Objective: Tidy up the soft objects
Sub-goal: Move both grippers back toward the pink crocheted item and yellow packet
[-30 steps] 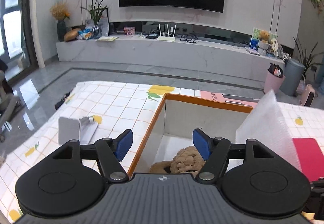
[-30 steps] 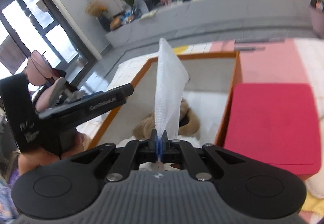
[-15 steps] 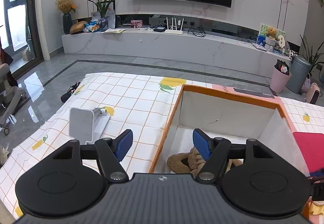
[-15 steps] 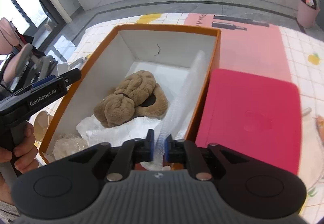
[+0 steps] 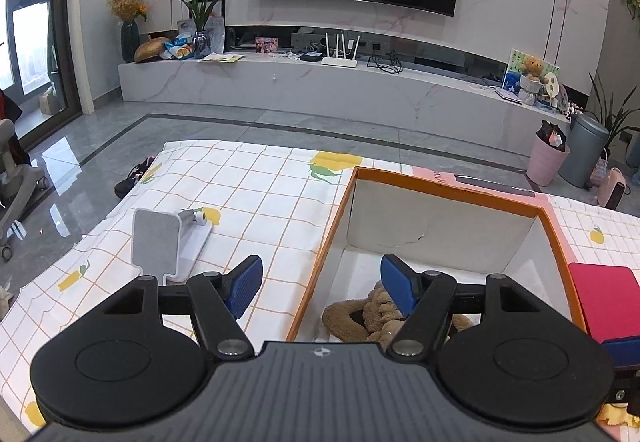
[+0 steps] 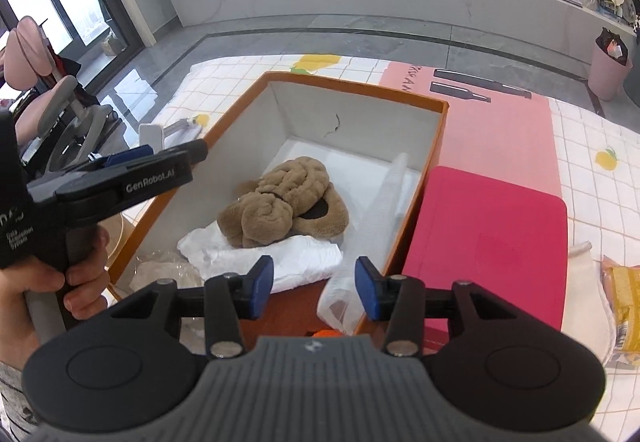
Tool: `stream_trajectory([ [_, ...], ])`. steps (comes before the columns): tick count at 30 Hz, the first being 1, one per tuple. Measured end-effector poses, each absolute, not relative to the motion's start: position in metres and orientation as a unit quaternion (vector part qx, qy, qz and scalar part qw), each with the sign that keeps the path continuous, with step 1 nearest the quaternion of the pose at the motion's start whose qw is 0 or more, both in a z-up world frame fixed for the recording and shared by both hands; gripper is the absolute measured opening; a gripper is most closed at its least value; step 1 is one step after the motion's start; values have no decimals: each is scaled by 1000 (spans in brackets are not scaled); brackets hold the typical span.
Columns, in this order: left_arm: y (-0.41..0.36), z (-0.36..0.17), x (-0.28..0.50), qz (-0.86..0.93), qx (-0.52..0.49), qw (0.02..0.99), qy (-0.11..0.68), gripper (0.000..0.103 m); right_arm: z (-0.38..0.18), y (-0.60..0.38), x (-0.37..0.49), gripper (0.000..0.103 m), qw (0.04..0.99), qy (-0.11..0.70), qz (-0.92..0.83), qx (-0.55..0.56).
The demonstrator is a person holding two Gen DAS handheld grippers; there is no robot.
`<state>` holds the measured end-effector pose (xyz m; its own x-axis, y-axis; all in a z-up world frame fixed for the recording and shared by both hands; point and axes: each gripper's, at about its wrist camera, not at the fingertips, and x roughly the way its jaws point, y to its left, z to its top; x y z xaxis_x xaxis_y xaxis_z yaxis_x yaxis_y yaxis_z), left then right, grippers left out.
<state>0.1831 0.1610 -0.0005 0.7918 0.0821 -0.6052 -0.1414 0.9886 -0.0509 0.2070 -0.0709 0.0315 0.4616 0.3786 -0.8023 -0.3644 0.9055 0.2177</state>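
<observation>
An orange-rimmed box (image 6: 438, 146) (image 5: 440, 189) holds a brown plush toy (image 6: 284, 204) (image 5: 360, 316) on a white cloth (image 6: 288, 256). A white foam sheet (image 6: 380, 214) leans along the box's right inner wall, its lower end lying between the blue pads of my right gripper (image 6: 315, 291), whose jaws are opening and no longer press on it. My left gripper (image 5: 321, 287) stands open astride the box's left wall, holding nothing; in the right wrist view the left gripper (image 6: 160, 158) shows at the left, held by a hand (image 6: 60, 282).
A red pad (image 6: 488, 238) (image 5: 604, 294) lies right of the box, on a pink mat (image 6: 496, 126). A phone stand (image 5: 160, 246) sits on the checked cloth left of the box. Crinkled clear plastic (image 6: 160, 270) fills the box's near left corner. A yellow packet (image 6: 626, 306) lies far right.
My right gripper went from shut on the upright foam sheet to open. The sheet came down and now lies along the box's right wall. The left gripper stayed open.
</observation>
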Motion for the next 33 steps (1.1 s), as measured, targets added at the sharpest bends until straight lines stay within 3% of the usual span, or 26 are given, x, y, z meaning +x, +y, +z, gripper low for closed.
stream_trajectory([
  [3, 160, 1, 182, 51, -45, 946, 317, 81, 34, -69, 203, 46, 858, 467, 216, 5],
  [7, 157, 4, 179, 38, -42, 946, 318, 82, 37, -69, 199, 56, 864, 462, 198, 10],
  [20, 138, 35, 147, 13, -17, 954, 298, 83, 74, -96, 167, 60, 895, 418, 154, 28],
  [33, 76, 69, 111, -46, 43, 966, 250, 84, 77, -199, 120, 62, 919, 390, 46, 38],
])
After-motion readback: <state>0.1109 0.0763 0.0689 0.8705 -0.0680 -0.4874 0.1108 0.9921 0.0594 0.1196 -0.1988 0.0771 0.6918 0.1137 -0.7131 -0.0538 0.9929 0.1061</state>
